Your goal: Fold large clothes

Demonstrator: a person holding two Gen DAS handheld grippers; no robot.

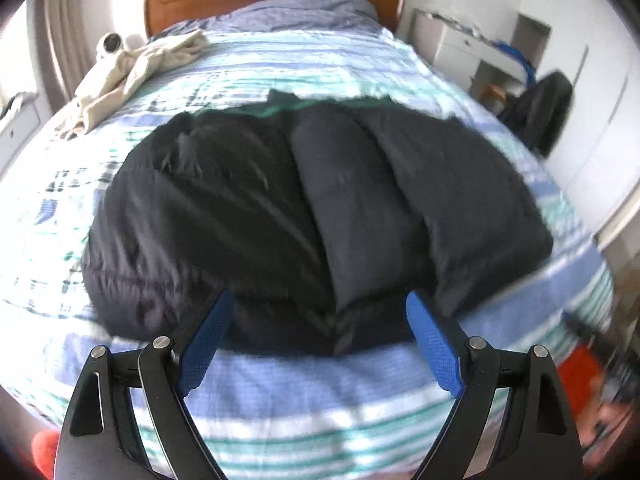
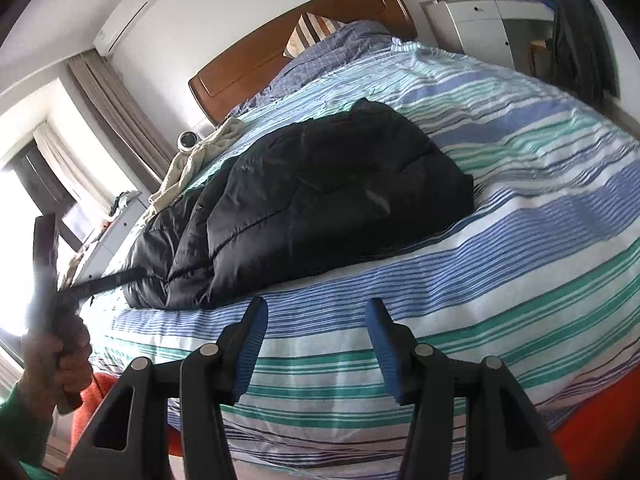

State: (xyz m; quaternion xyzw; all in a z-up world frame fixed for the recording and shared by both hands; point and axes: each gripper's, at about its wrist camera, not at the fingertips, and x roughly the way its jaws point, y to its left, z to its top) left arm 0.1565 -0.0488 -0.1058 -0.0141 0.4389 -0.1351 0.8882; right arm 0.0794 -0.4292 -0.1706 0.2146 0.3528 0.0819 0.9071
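Black jacket (image 1: 316, 216) lying half-folded on bed (image 1: 304, 396). I'm holding left gripper (image 1: 320, 336) and right gripper (image 2: 316, 344) with jaws open, empty. Next: I'm probably gripping the near hem, folding again.

Black jacket (image 1: 312, 208) – blue, green, white striped duvet (image 1: 304, 396).

Blurred edges, hidden details

The black jacket (image 1: 320, 208) smears at its right edge; items atop the white cabinet (image 2: 480, 16) stay too small to identify.
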